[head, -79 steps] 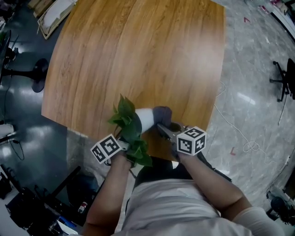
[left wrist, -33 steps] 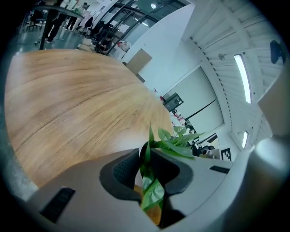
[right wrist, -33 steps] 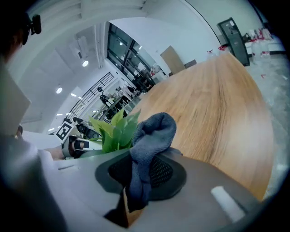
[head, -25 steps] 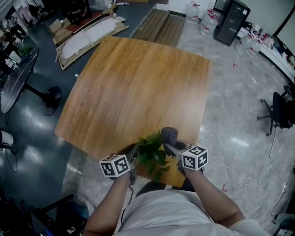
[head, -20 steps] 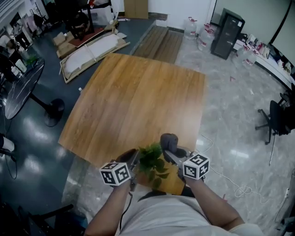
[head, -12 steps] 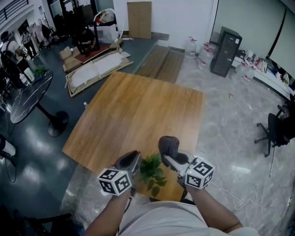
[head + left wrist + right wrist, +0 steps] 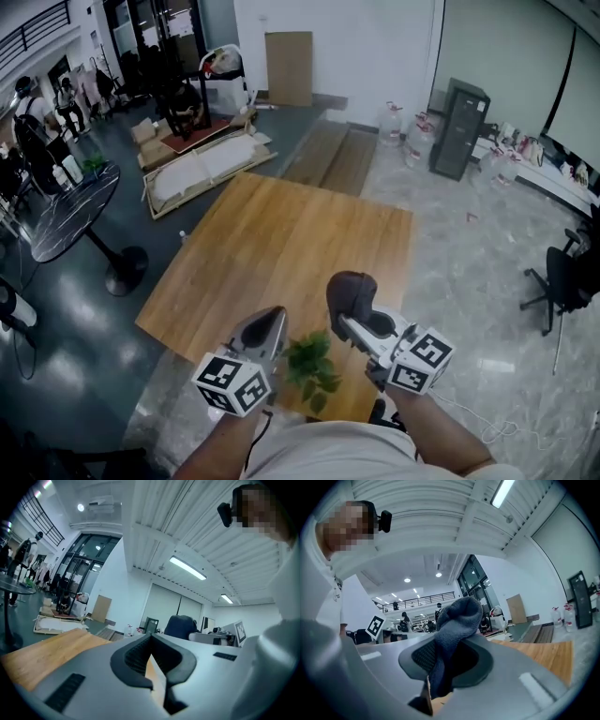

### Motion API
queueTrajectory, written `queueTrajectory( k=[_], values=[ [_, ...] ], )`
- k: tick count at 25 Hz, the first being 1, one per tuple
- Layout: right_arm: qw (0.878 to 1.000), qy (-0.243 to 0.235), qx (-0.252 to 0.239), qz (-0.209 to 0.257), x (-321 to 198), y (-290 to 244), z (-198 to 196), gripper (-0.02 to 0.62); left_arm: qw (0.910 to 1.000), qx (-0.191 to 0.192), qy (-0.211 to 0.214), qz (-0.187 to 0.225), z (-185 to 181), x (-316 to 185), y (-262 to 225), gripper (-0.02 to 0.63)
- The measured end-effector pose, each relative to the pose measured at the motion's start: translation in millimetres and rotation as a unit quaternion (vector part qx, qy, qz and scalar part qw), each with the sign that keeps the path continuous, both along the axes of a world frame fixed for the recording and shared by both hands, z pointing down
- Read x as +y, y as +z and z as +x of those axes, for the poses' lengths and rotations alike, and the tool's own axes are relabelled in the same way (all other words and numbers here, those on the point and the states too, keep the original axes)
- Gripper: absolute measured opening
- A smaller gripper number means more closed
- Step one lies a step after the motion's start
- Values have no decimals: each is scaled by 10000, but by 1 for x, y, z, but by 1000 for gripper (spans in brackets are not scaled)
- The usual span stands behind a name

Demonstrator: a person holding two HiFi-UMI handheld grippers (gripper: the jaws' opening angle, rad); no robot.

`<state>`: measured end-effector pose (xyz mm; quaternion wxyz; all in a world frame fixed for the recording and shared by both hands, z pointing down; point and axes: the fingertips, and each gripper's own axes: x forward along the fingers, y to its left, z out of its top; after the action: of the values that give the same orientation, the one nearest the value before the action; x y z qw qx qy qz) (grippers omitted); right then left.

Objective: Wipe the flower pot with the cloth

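Observation:
The plant (image 7: 311,367) stands at the near edge of the wooden table (image 7: 281,234); its green leaves hide the pot from the head view. My left gripper (image 7: 271,319) is raised just left of the leaves, jaws together with nothing between them (image 7: 151,638). My right gripper (image 7: 354,321) is raised to the right of the plant, above leaf height, and is shut on a bunched grey cloth (image 7: 351,292). In the right gripper view the cloth (image 7: 455,620) sticks up out of the jaws (image 7: 440,660). Neither gripper touches the plant.
A round dark table (image 7: 70,202) stands on the floor at the left, with people beyond it. White boards (image 7: 202,169) lie past the table's far corner. A black cabinet (image 7: 457,117), water bottles (image 7: 389,122) and an office chair (image 7: 562,272) are at the right.
The head view has tilted up to show the room. The plant went from tipped in the left gripper to standing free. Both grippers have risen away from it, the cloth still held.

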<state>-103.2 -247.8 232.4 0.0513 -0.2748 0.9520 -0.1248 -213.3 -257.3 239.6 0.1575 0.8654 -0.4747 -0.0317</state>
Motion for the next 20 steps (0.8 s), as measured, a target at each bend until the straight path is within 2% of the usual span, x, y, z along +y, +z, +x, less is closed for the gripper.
queueTrajectory(
  k=[8,20],
  values=[
    [9999,-117,-14,49,3,-8,-4,63,9999,-94,49,67,2,2,-9,6],
    [9999,1,58,141,0,-10,-1,63,9997,-208,92,50,8,1,-9,6]
  ],
)
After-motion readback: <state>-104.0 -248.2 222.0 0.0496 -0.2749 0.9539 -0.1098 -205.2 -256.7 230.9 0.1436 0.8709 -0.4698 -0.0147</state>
